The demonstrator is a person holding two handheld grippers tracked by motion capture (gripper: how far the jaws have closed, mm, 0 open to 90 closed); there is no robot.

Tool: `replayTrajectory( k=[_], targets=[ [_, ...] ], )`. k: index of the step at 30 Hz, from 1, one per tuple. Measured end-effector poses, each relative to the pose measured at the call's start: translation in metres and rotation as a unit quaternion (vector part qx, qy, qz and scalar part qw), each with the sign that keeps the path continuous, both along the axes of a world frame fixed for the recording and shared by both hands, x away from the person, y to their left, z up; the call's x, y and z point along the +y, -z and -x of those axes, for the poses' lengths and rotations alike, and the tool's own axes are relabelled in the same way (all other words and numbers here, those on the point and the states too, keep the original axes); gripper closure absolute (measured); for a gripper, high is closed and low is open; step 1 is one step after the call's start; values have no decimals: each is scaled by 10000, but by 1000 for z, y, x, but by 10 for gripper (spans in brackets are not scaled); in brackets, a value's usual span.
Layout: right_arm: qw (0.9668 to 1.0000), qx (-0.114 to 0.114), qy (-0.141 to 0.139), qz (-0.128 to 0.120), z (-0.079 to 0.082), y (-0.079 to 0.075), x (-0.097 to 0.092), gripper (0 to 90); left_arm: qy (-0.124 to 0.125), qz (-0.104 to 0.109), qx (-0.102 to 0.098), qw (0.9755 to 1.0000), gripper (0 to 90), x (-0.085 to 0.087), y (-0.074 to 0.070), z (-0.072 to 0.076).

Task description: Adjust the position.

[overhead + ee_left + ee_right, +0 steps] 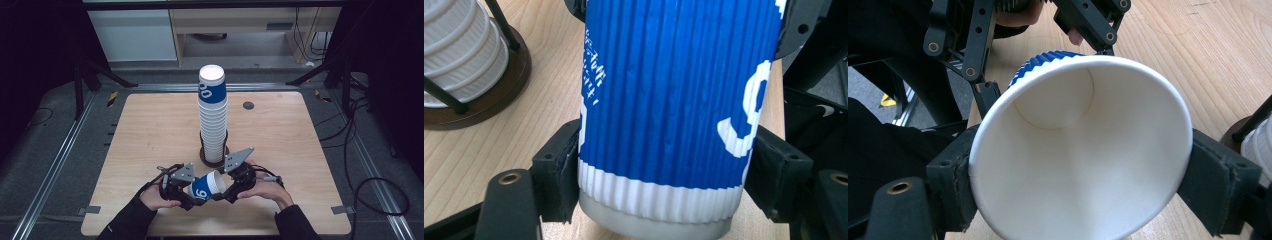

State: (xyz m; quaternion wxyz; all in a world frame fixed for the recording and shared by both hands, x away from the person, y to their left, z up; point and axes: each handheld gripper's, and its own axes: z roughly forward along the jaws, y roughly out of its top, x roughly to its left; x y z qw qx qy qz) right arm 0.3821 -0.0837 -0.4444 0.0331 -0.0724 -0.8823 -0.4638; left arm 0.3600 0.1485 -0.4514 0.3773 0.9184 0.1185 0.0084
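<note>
Item: blue ribbed paper cup (206, 187) with white lettering, white inside; lay tilted on its side above the near middle of the wooden table (150, 145), held between both grippers, mouth toward the right one.

Left gripper (192, 195): jaws closed on the cup's base end, pads pressed against the white band near the bottom, as the left gripper view showed (659, 120); person's left hand (155, 197) behind it.

Right gripper (223, 189): jaws set either side of the cup's open rim, pads touching the rim in the right gripper view (1080, 150); jaws at a middling gap, holding the rim; right hand (265, 190) behind it.

Also on the table: tall stack of ribbed paper cups (213, 115), top one blue, the rest white, standing upright in a dark round holder (206, 156) with thin black posts, just beyond the grippers; small dark round disc (248, 105) farther back to the right.
</note>
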Motion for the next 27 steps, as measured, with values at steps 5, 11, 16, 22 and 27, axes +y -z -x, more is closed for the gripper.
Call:
replayTrajectory(
  k=[5,11,16,22,27],
  targets=[
    [10000,-35,3,-31,0,0,0,145,-21,38,-12,10000,267,0,0,0],
    [9995,-149,159,-210,-1,-4,-3,104,-144,154,53,9998,268,5,0,-4],
    [9975,-196,434,-518,-4,-13,-14,80,-353,404,83,9985,268,15,-3,-8],
    [9924,-276,820,-870,-9,-21,-28,79,-662,987,78,9929,268,28,-10,-13],
    [9883,-188,1022,-1114,-12,-22,-34,80,-763,1340,-11,9880,268,33,-15,-13]
  ],
)
